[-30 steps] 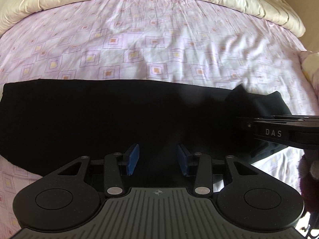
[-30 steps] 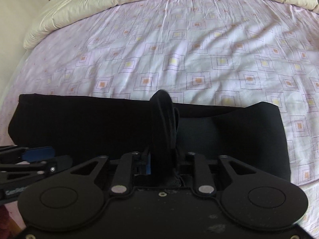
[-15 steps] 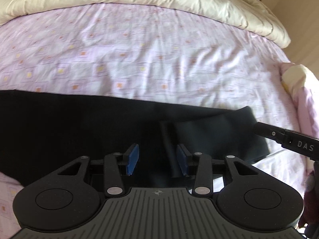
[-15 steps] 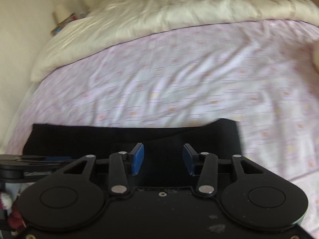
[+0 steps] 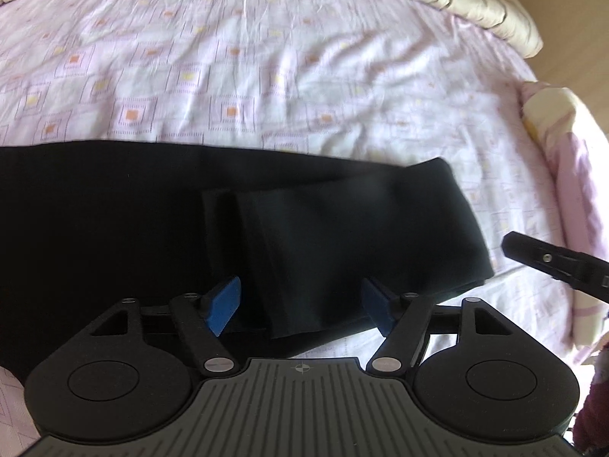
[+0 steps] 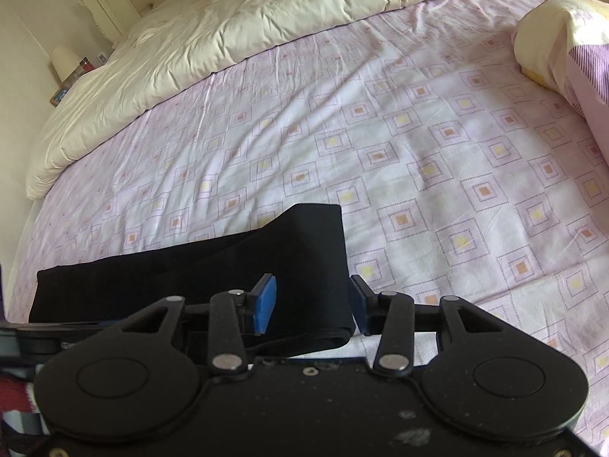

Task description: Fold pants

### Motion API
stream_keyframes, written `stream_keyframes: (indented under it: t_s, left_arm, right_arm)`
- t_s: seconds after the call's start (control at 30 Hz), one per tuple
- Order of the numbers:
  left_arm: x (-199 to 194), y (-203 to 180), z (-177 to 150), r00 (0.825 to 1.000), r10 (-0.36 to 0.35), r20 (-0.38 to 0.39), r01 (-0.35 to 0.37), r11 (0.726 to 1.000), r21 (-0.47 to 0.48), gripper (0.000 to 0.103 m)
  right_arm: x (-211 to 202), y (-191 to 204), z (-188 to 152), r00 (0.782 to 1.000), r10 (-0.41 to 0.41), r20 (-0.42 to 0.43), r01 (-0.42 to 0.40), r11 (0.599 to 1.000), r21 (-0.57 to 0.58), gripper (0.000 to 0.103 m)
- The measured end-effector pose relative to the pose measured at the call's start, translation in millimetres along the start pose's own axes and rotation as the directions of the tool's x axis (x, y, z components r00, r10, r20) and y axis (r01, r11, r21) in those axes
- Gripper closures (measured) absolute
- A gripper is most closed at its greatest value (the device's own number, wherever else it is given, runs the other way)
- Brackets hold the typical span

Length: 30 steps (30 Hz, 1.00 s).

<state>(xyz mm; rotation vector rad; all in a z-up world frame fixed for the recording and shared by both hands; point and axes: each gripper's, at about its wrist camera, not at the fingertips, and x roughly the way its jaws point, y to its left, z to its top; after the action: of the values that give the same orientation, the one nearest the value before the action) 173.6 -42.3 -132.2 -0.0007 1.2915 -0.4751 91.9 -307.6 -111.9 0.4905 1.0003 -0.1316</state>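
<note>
The bed (image 6: 437,175), covered in a pink sheet with a square print, carries the whole job, with a cream duvet (image 6: 236,30) bunched at its far end. Across the near edge of the bed lie the black pants (image 5: 160,221), stretched in a long band with one end already turned back over the rest, its loose edge visible as a flap (image 5: 266,236) near the middle.

The left tool (image 5: 300,306) hangs just above that flap, its blue pads spread wide and gripping nothing. The right tool (image 6: 314,304) sits over the doubled end of the band, likewise spread and empty; in the left view its tip (image 5: 533,253) shows just beside the cloth's right end.

The next fold looks likely to bring the doubled end further over the long part. To do it well, each tool should bite both layers near a corner, lift only slightly, carry the cloth level, and line up the edges before letting go, since the thin fabric may slide and skew.
</note>
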Motion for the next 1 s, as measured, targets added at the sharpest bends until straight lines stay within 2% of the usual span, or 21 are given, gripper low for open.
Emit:
stream_keyframes:
  t_s: [0.13,0.17,0.2,0.23,0.37,0.43,0.53,0.67,0.73,0.77,0.8,0.9,1.0]
  left_arm:
    - [7.8,-2.2,2.4,1.000,-0.019,-0.023,0.018,1.000,-0.025,0.037]
    - [10.3,-4.3,3.7,0.999,-0.001,-0.038,0.001,1.000,-0.025,0.045]
    - [10.8,-6.8,3.8,0.999,0.029,-0.042,-0.029,1.000,-0.010,0.080]
    - [9.5,-9.7,5.0,0.998,0.057,-0.027,-0.057,0.998,0.009,0.094]
    - [-12.2,-11.8,10.0,0.998,0.041,0.041,-0.043,0.997,0.058,0.098]
    - [-17.9,-3.8,12.7,0.997,0.058,0.050,-0.061,0.996,0.059,0.098]
    - [-17.9,14.6,16.9,0.996,0.078,0.035,-0.078,0.997,0.022,0.098]
    - [-22.0,29.7,14.0,0.998,0.056,0.016,-0.056,0.998,0.000,0.098]
    - [-23.7,28.0,11.0,0.998,0.053,0.014,-0.054,0.998,0.014,0.097]
    - [-24.2,27.2,8.8,0.999,0.053,0.013,-0.053,0.998,0.021,0.097]
    - [-24.3,26.0,6.6,0.999,0.053,0.011,-0.054,0.998,0.025,0.097]
    - [-17.3,24.3,4.9,0.998,0.056,0.003,-0.056,0.998,0.020,0.097]
    - [-7.7,24.9,4.6,0.998,0.066,-0.011,-0.065,0.998,0.024,0.093]
  right_arm:
    - [1.6,1.1,-0.7,1.000,0.013,-0.003,-0.013,1.000,0.002,0.057]
    - [1.6,0.1,-0.5,1.000,0.013,-0.004,-0.013,1.000,0.005,0.057]
    - [1.6,-1.4,-0.7,1.000,0.012,-0.006,-0.012,1.000,0.009,0.057]
    - [1.4,-3.2,-0.8,1.000,0.010,-0.009,-0.010,1.000,0.013,0.057]
    - [-1.0,-13.5,-2.0,1.000,-0.008,-0.015,0.008,0.999,0.049,0.057]
    - [-2.5,-19.2,-2.7,1.000,-0.016,-0.014,0.017,0.998,0.065,0.057]
    - [-2.2,-22.8,-2.5,0.999,-0.028,-0.017,0.029,0.997,0.066,0.057]
    - [0.7,-18.9,1.8,1.000,-0.030,-0.008,0.031,0.998,0.049,0.058]
    - [5.5,-11.3,6.3,1.000,-0.028,-0.010,0.028,0.999,0.016,0.071]
    - [9.0,-7.4,8.8,1.000,-0.021,-0.017,0.021,1.000,-0.003,0.086]
    - [13.2,-2.6,11.5,1.000,-0.011,-0.028,0.010,1.000,-0.025,0.094]
    - [26.8,12.5,13.9,0.998,0.004,-0.064,-0.010,0.995,-0.101,0.094]
    - [54.4,16.5,3.0,0.983,-0.066,-0.169,0.039,0.987,-0.158,0.096]
